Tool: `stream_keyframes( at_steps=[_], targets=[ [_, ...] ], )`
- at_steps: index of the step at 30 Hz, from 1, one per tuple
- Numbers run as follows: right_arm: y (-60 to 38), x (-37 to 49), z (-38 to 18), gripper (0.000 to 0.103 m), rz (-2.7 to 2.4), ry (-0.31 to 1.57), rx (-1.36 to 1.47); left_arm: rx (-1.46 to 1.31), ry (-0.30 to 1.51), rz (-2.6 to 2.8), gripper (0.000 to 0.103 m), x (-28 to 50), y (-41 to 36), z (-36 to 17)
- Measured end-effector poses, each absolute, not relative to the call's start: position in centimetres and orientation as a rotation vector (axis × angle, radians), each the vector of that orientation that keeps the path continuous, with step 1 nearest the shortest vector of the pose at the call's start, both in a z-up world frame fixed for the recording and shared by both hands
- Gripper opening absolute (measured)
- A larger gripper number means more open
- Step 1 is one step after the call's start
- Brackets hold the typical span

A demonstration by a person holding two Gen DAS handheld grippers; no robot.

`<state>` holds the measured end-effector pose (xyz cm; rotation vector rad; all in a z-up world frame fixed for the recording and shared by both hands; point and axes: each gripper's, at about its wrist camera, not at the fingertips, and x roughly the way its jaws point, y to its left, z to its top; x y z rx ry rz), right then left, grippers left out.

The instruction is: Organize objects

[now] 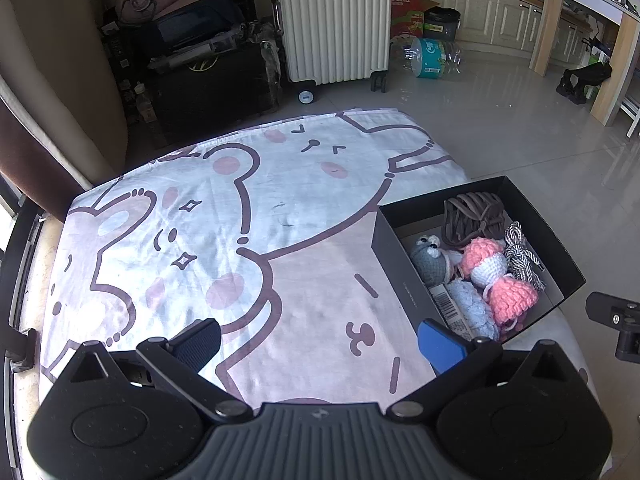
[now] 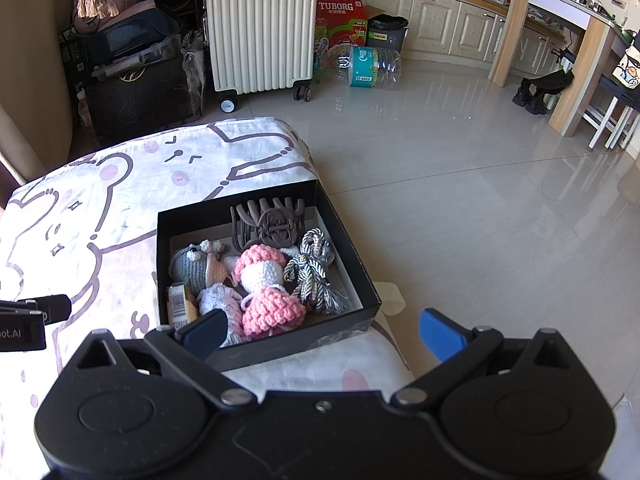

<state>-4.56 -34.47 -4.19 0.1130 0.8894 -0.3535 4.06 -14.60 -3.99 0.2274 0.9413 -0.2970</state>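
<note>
My left gripper [image 1: 320, 344] fingers spread wide above the cartoon-print cloth [image 1: 248, 216], my right gripper [image 2: 322, 330] fingers wide over the black box [image 2: 240, 354] of crochet toys [image 2: 272, 310], brown hair claw [image 2: 272, 226] inside

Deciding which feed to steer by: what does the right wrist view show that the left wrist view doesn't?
Right wrist only: the brown claw hair clip seen clearly, and the black box's overhanging right corner. Left wrist only: the wide bare stretch of cartoon cloth left of the box. Both: the box of crochet pieces, white suitcase, and open jaws.

Glossy tiled floor [image 2: 440, 184]; cream cabinets [image 2: 440, 20]
</note>
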Motion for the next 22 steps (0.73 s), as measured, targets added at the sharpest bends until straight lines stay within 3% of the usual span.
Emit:
stream_keyframes(
  at_steps=[22],
  targets=[
    [-34.52,-4.57,-4.13,0.103,-0.353,0.89,0.113,0.232,0.943,-0.301,0.103,3.94,-15.05,-4.03]
  ],
)
